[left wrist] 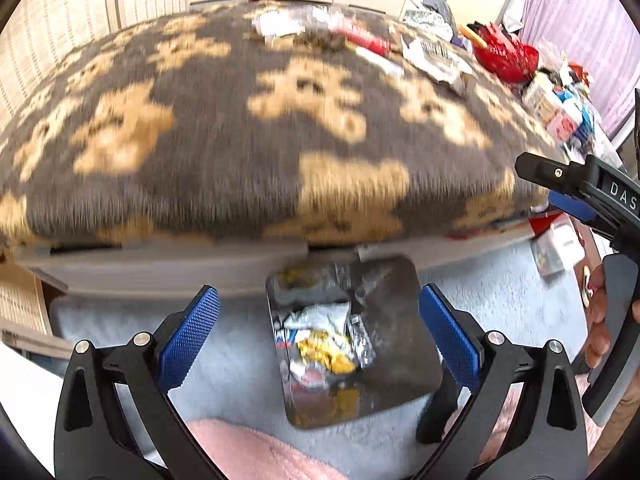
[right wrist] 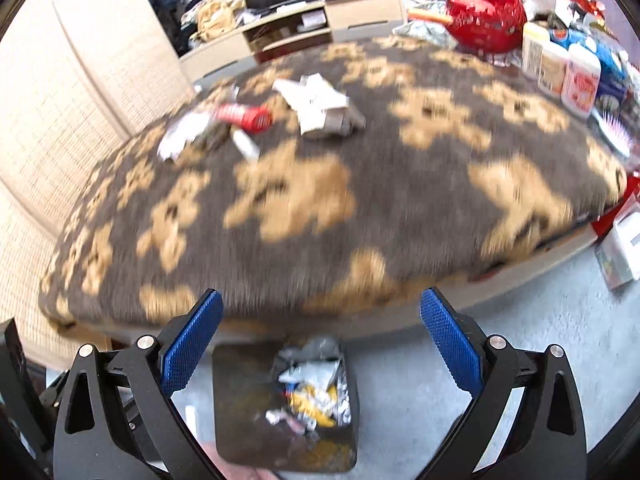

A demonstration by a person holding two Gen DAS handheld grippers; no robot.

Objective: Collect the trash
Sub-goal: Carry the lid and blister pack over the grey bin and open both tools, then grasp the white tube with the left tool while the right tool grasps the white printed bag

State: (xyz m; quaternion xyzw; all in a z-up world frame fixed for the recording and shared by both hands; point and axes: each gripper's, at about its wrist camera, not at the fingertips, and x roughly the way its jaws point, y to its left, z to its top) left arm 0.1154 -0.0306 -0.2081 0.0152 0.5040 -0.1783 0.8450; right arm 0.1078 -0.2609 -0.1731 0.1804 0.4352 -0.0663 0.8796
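A brown blanket [right wrist: 360, 184] with beige bears covered the table; bottles [right wrist: 560, 68] stood beside a red basket [right wrist: 486, 20].

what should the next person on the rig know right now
Left tongs: open, empty, above the trash bin on the floor.
Right tongs: open, empty, also over the bin.
Done: the bin already holds crumpled wrappers.
Left: on the patterned table cover, at the far side, lie a red wrapper, white crumpled paper, a small white tube-like piece and a torn white carton. The red basket and the bottles at the right edge may not be trash; judge before grabbing.
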